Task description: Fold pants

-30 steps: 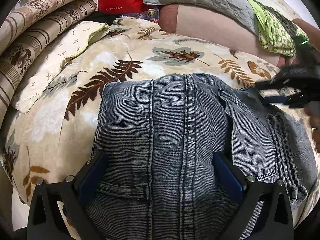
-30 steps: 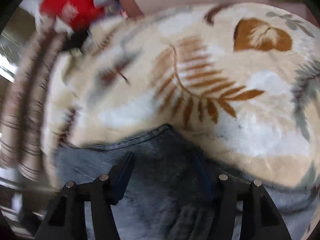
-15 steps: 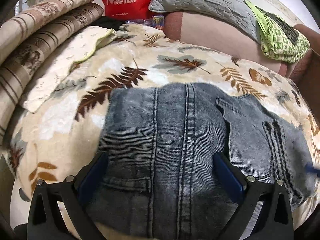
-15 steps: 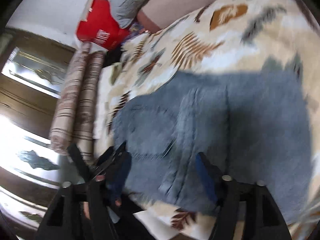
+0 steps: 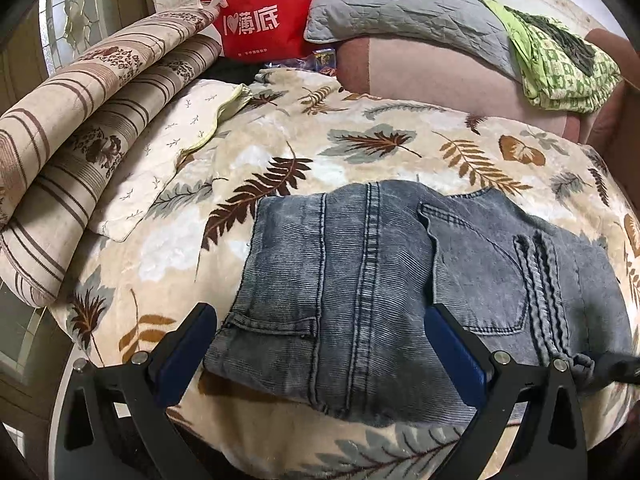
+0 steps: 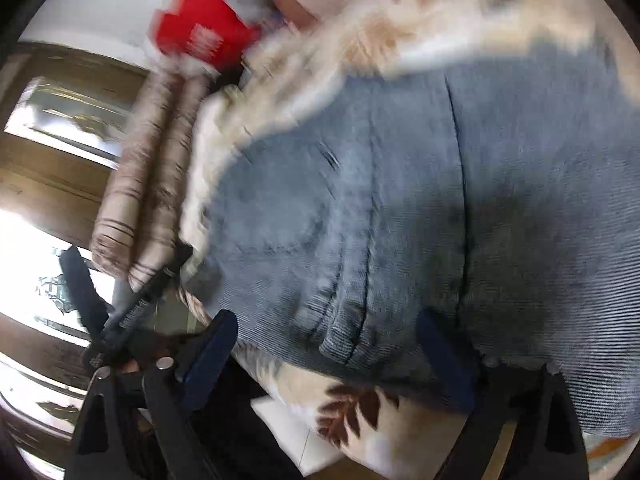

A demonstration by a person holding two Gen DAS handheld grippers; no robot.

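Folded grey-blue jeans [image 5: 380, 280] lie on a leaf-print blanket [image 5: 280, 140] with a back pocket and the waistband facing up. My left gripper [image 5: 320, 344] hovers open above their near edge, and its blue pads press on nothing. In the blurred right wrist view the jeans [image 6: 400, 220] fill the middle. My right gripper [image 6: 326, 346] sits at their near edge with its jaws opening; the denim edge shows between the fingers, untouched. The left gripper [image 6: 120, 312] shows at the lower left there. A dark tip of the right gripper [image 5: 616, 366] pokes in at the right edge of the left wrist view.
A rolled striped quilt [image 5: 80, 128] lies along the left side beside a pale pillowcase [image 5: 168, 160]. At the back stand a red bag [image 5: 260, 20], a grey pillow [image 5: 400, 4], a pink cushion [image 5: 432, 72] and a green patterned cloth [image 5: 560, 64]. A glass-panelled door [image 6: 60, 128] is at the left.
The left gripper has drawn back and up, so the jeans look smaller. The right gripper has swung from the far side of the jeans round to their near edge, and its jaws have widened.
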